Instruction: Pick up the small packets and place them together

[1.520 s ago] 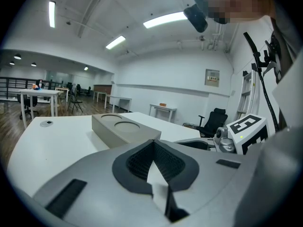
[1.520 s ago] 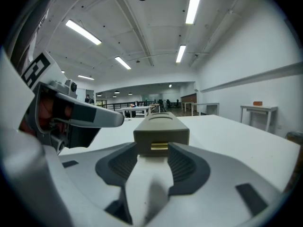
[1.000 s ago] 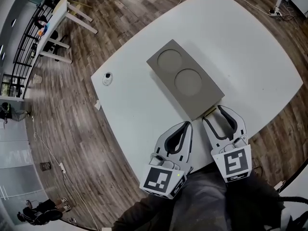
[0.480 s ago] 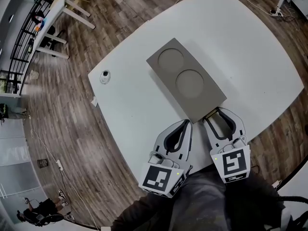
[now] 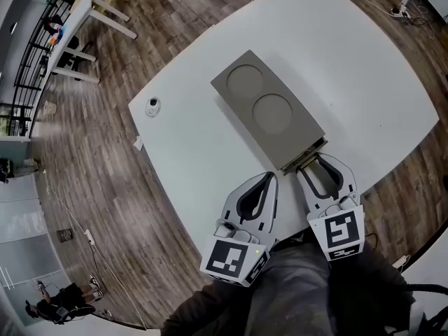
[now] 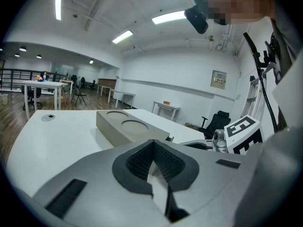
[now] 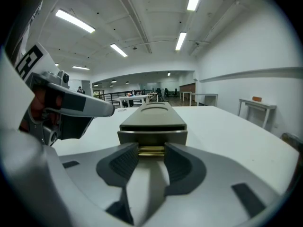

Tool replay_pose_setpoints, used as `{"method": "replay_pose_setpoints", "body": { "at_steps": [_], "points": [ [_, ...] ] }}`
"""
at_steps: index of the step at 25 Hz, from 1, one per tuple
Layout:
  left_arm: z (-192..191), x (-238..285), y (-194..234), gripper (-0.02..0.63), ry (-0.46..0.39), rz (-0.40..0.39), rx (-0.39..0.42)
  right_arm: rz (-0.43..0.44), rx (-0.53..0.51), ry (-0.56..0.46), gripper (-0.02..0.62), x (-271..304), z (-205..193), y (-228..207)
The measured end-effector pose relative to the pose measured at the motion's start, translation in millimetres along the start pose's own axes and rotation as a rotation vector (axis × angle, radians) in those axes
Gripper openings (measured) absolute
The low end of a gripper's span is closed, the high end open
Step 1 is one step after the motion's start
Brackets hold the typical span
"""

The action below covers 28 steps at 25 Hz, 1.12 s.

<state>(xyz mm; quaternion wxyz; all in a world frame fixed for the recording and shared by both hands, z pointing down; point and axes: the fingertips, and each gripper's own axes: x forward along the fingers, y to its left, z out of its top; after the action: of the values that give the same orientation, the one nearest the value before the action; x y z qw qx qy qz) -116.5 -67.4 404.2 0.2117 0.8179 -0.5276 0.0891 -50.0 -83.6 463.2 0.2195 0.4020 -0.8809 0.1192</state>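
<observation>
A flat grey box point(image 5: 269, 110) with two round recesses in its top lies on the white table point(image 5: 364, 61). At its near end a shallow drawer point(image 5: 306, 155) stands out a little. My right gripper point(image 5: 313, 161) is at that end, its pads pressed on both sides of the drawer's brass handle point(image 7: 151, 150). The box point(image 7: 154, 115) fills the middle of the right gripper view. My left gripper point(image 5: 269, 178) rests shut and empty just left of the box's near corner, its pads point(image 6: 142, 160) meeting at the tips. No small packets show in any view.
A small round disc point(image 5: 152, 105) sits near the table's left corner, and a white scrap point(image 5: 138, 143) lies by the left edge. The table's near edge runs just under both grippers. Desks and chairs stand far off on the wooden floor.
My right gripper's jaws have narrowed onto the brass handle at the box's near end, and the drawer now shows a little. The left gripper has stayed in place.
</observation>
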Motion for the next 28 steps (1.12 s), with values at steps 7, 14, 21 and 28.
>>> {"method": "replay_pose_setpoints", "body": {
  "at_steps": [7, 14, 21, 28],
  "points": [
    [-0.6, -3.1, -16.3, 0.003, 0.015, -0.02, 0.017, 0.0, -0.001, -0.005, 0.175, -15.7, -10.5, 2.5],
    [1.3, -6.7, -30.1, 0.003, -0.005, -0.042, 0.032, 0.001, -0.014, -0.02, 0.175, -18.0, -11.3, 2.1],
    [-5.0, -26.2, -38.5, 0.003, 0.004, -0.094, 0.047, -0.009, -0.011, -0.012, 0.175, -16.7, -13.3, -2.3],
    [-6.9, -40.3, -50.8, 0.003, -0.009, -0.092, 0.059, -0.04, -0.032, -0.039, 0.175, -23.9, -9.4, -4.2]
  ]
}}
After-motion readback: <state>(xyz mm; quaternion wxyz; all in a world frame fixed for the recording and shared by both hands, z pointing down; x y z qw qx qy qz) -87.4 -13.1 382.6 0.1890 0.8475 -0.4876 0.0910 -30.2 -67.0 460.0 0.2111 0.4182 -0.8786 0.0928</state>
